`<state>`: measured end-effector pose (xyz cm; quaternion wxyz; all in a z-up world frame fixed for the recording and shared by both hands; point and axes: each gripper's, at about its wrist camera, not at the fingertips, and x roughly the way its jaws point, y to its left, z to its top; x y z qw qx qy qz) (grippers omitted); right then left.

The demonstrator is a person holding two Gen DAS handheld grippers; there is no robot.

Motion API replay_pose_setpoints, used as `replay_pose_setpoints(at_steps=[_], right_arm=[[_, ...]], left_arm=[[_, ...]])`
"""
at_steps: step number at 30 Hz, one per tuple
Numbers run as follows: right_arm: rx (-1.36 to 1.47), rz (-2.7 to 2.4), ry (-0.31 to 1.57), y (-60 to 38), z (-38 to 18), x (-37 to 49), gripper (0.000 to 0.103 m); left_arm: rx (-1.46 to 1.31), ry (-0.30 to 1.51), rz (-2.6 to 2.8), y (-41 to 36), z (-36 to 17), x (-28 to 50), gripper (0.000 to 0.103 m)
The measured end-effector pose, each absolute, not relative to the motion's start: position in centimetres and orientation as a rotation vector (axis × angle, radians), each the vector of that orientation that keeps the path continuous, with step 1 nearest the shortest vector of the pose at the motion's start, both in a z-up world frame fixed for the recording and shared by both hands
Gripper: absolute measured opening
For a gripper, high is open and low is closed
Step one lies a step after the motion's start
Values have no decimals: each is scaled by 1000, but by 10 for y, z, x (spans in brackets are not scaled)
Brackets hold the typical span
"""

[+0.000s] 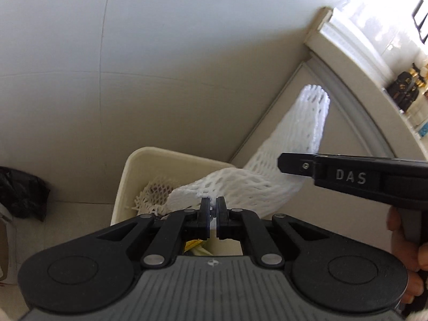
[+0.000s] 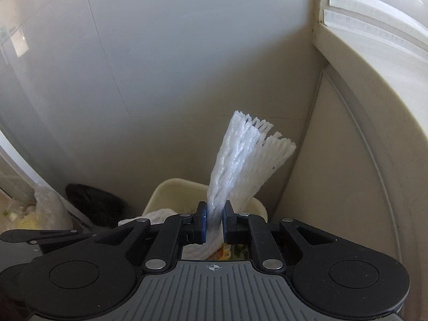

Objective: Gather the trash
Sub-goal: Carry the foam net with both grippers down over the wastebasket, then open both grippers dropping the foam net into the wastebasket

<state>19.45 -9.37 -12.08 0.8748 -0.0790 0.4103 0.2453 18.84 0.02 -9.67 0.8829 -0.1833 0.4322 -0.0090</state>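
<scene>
Holding two white foam nets (image 1: 240,184) (image 2: 240,160) above one bin (image 1: 139,171).

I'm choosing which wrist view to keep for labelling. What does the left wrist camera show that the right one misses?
Only the left wrist view shows the right gripper from the side and the person's hand. Only the right wrist view shows the clear plastic bag on the floor. Both show the white foam net pinched in each gripper, left gripper and right gripper, over the cream bin, plus a black bag.
</scene>
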Motion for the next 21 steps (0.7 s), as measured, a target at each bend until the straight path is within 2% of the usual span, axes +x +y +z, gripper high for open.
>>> replay_pose_setpoints(at_steps=[12,17,18,19,20,21], right_arm=[[-160,498,985,-89,-154,207,19],[-164,483,1028,-87,-160,211,40],[-166,481,1036,-86,-161,211,48],[-166,479,1041,-86,-160,214,56],[-165,476,1039,-86,-160,213,60],[-167,473,1035,-86,-158,210,67]], left_arm=[[-339,938,87,7,-128,201,3],[-306,967,134,4,-142,209,4],[-301,978,139,4,-146,210,4],[-298,988,145,4,-149,211,6],[-295,1000,154,4,-153,213,7],[-290,1012,160,5,-156,212,15]])
